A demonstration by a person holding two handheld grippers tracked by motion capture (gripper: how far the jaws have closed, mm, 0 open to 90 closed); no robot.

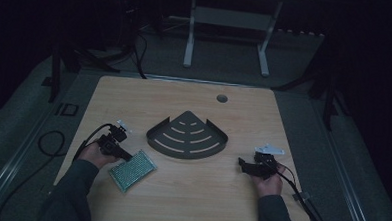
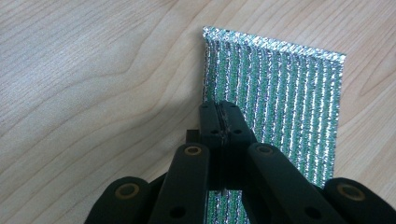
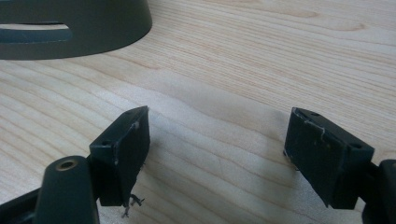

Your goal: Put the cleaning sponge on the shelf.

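the left gripper (image 2: 219, 122) has its jaws clenched on the near edge of the glittery green scouring pad (image 2: 275, 98), which lies flat on the bench (image 1: 190, 190) just left of the dark corner tray (image 1: 188, 136); the edge grip looks meant for lifting it. the tray holds nothing. the right gripper (image 3: 217, 158) hovers low with its jaws released, well apart from the pad.

Closed jaws hide part of the scouring pad (image 2: 289, 102).
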